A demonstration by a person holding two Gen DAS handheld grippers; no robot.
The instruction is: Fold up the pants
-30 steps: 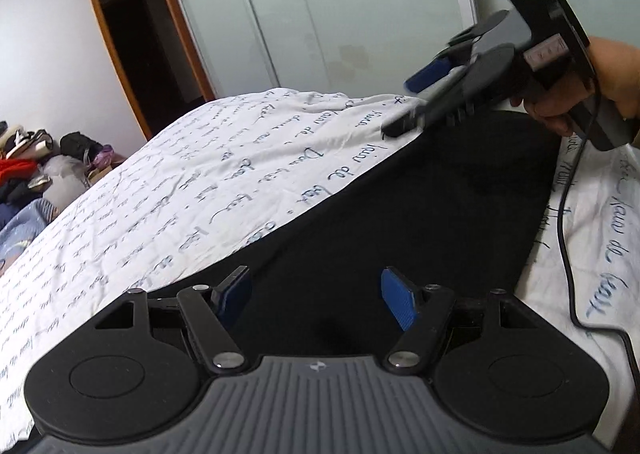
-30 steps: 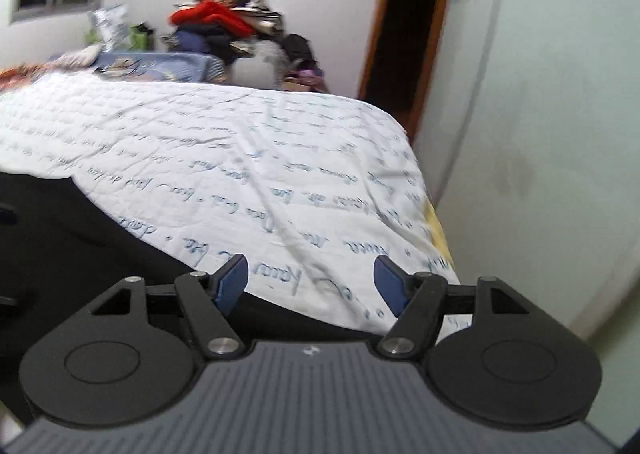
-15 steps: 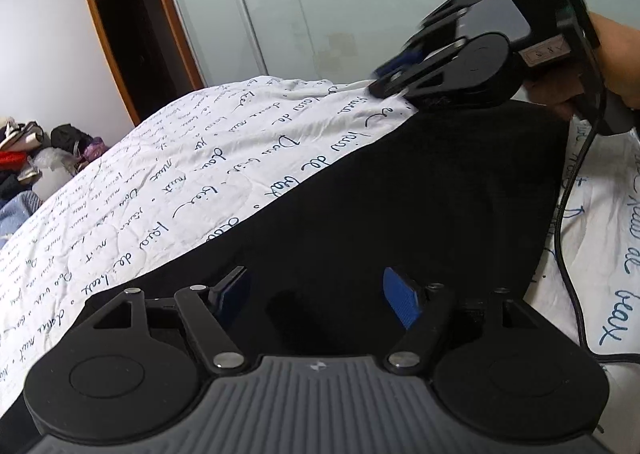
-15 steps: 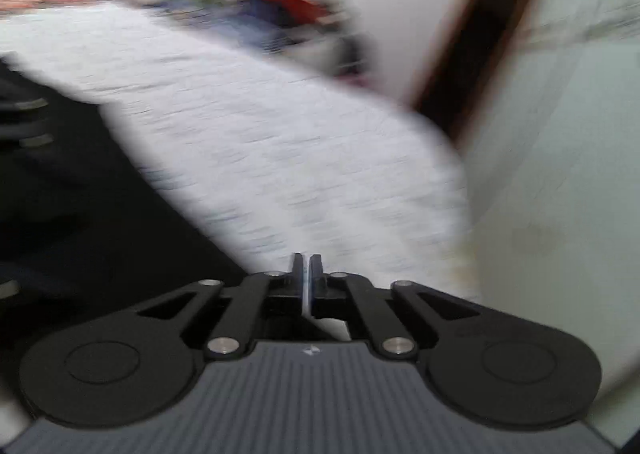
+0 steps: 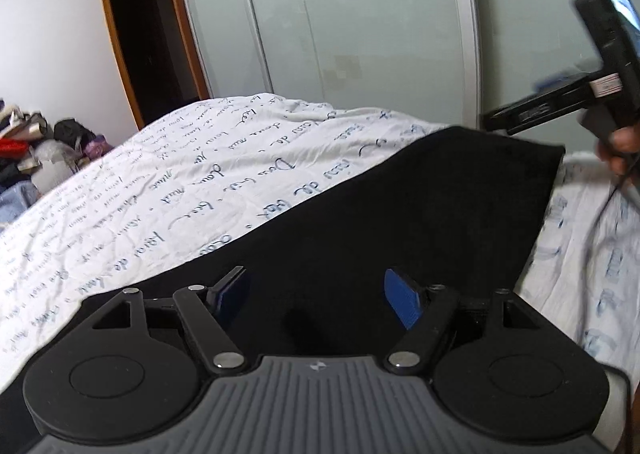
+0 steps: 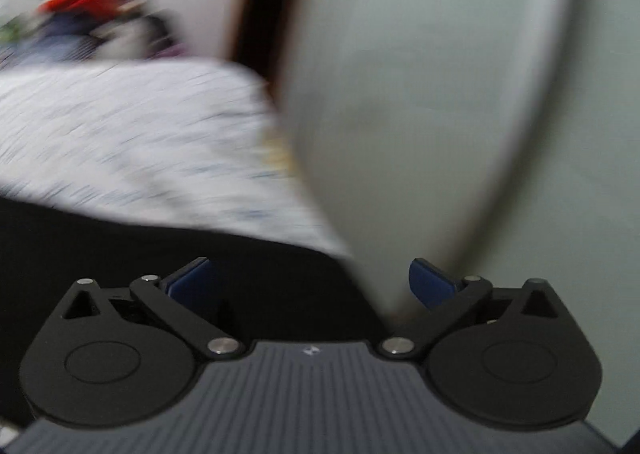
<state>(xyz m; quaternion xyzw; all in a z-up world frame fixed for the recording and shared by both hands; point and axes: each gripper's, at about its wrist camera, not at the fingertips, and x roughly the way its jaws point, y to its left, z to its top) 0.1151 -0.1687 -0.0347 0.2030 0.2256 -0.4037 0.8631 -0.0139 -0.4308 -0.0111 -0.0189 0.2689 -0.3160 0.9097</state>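
Observation:
Black pants (image 5: 400, 222) lie flat on a white bed sheet (image 5: 180, 190) printed with blue script. My left gripper (image 5: 316, 294) hovers open just over the near part of the pants, with nothing between its blue pads. My right gripper (image 5: 532, 110), held by a hand (image 5: 624, 150), hangs beyond the far right corner of the pants. In the blurred right wrist view the right gripper (image 6: 310, 286) has its jaws opening wide. The pants (image 6: 120, 250) lie below it, and no cloth is pinched.
Frosted sliding wardrobe doors (image 5: 360, 34) stand close behind the bed, with a dark doorway (image 5: 148, 46) to their left. A heap of clothes (image 5: 32, 150) lies at the far left. A black cable (image 5: 600, 214) trails from the right gripper across the sheet.
The right gripper snapped shut, then opened wide, and swung right, off the far edge of the pants. The left gripper stayed nearly still over the near cloth.

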